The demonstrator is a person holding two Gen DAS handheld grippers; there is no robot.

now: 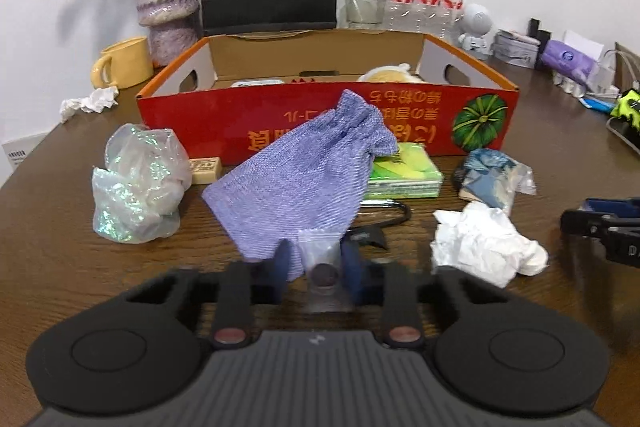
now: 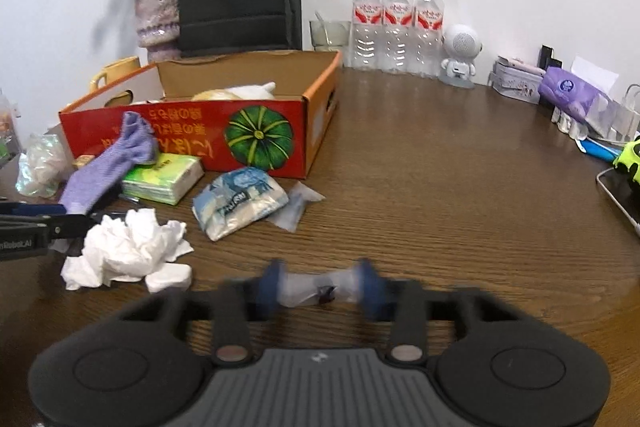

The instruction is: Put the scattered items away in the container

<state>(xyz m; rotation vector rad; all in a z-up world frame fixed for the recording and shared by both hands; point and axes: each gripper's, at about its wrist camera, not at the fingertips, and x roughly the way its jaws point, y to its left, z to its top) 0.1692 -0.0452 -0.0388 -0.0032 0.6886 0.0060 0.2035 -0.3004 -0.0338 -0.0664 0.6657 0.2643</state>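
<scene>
**Two grippers loaded, box waiting**

Left gripper (image 1: 316, 267) has its jaws closed on a purple sock (image 1: 304, 179), lifted clear for the box (image 1: 320, 131) just behind. Right gripper (image 2: 318, 289) pinches a clear packet (image 2: 316, 291) above the worktop (image 2: 460, 187), apparently bound for the box too.

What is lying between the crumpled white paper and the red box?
In the right wrist view, a blue-and-white packet lies between the crumpled white paper and the red box.
</scene>
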